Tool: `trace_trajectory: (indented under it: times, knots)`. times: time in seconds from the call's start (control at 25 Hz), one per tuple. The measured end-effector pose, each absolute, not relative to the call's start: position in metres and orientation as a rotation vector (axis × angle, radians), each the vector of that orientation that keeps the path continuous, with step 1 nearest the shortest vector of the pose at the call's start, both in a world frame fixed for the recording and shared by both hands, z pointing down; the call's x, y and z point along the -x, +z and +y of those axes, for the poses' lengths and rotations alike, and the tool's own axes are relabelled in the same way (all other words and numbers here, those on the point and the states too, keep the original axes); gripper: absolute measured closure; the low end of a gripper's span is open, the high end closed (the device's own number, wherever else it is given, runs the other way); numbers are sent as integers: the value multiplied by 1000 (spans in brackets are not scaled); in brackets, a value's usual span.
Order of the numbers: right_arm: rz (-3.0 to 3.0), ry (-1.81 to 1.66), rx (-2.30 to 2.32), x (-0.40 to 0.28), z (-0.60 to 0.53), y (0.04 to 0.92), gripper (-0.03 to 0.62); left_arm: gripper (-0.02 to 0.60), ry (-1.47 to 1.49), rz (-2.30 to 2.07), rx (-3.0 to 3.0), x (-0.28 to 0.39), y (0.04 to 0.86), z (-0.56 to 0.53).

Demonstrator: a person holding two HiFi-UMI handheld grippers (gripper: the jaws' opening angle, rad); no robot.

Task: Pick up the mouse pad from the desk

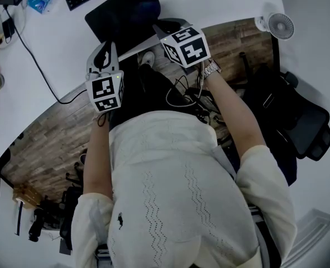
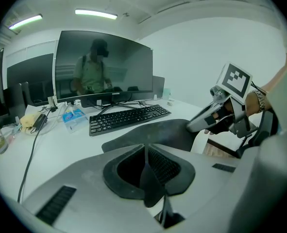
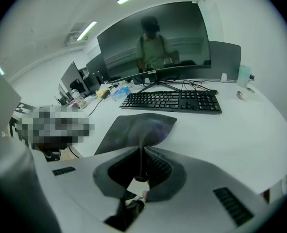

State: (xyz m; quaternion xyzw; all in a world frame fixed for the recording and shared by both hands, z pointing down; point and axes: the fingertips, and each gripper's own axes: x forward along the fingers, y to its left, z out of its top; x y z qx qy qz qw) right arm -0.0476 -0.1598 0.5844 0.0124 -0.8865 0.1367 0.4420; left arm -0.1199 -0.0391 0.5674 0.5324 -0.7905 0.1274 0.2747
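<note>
Person in white knit top (image 1: 176, 194), seen from above, one gripper in each hand, both held out over the front edge of the white desk (image 3: 240, 130). Left gripper (image 2: 147, 169): jaws pressed together on a thin dark sheet, which is the near edge of the black fabric mouse pad (image 3: 138, 127); no gap shows between the pads. Right gripper (image 3: 142, 164): jaws likewise closed down on the same edge of the mouse pad, further to the right, with the material pinched into a narrow upright fold between them. The mouse pad runs away from both grippers over the desk, bowed and creased where it is clamped, with its near edge raised. Cannot tell whether its far edge touches the desk top. Just beyond the mouse pad, apart from it, lies a black keyboard (image 3: 175, 101) flat on the desk. Left of the keyboard, a blue packet (image 2: 73, 118), and a black cable (image 1: 36, 60) trailing across the desk to its front edge. Behind the keyboard stands a wide curved dark monitor (image 3: 158, 38) on a splayed stand. Off to the person's right, a small white fan (image 1: 280, 25) at the desk's corner and a black office chair (image 1: 301, 121) on wood-plank floor (image 1: 47, 144).
</note>
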Motion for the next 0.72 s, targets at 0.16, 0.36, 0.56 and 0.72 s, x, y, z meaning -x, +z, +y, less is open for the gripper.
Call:
trace_trajectory:
  times: [0.16,0.36,0.56,0.72]
  knots:
    - [-2220,328,-30,48,-158,577,565,556,344,-2136,-1437,118,562,-34]
    - [-2232,325,-36,47,-154,569,565,557,335,-2157,-1444,120,553,-29]
    - [-2245,322,-32,47,-150,562,565,556,320,-2172,-1445,119,546,-25]
    - [-2260,335,-44,46,-150,555,565,557,317,-2181,-1460,115,539,-22]
